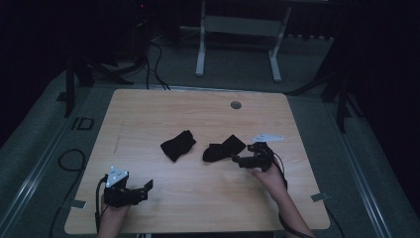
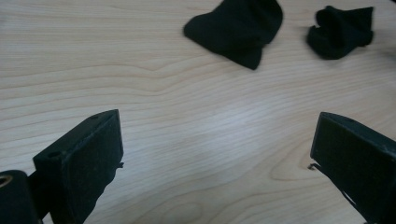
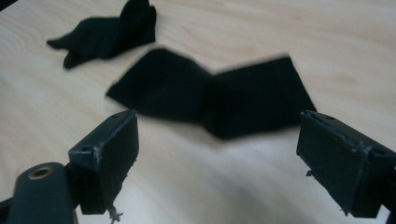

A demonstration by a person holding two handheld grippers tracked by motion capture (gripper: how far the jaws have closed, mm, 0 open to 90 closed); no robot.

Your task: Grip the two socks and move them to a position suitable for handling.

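While your right gripper [image 1: 236, 159] hovers with jaws spread just beside it, the near sock [image 1: 224, 148] lies flat mid-table, long axis slanting from near-left to far-right; the other sock [image 1: 178, 145] lies left of it. Your left gripper [image 1: 143, 189] rests released near the table's [image 1: 148, 114] front-left edge

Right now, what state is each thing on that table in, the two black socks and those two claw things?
Left sock: lying loose and crumpled on the table, untouched.
Right sock: lying flat with a bend in the middle, just ahead of the right gripper, not held.
Left gripper: jaws open, holding nothing, far from both socks.
Right gripper: jaws open, aimed at the right sock.
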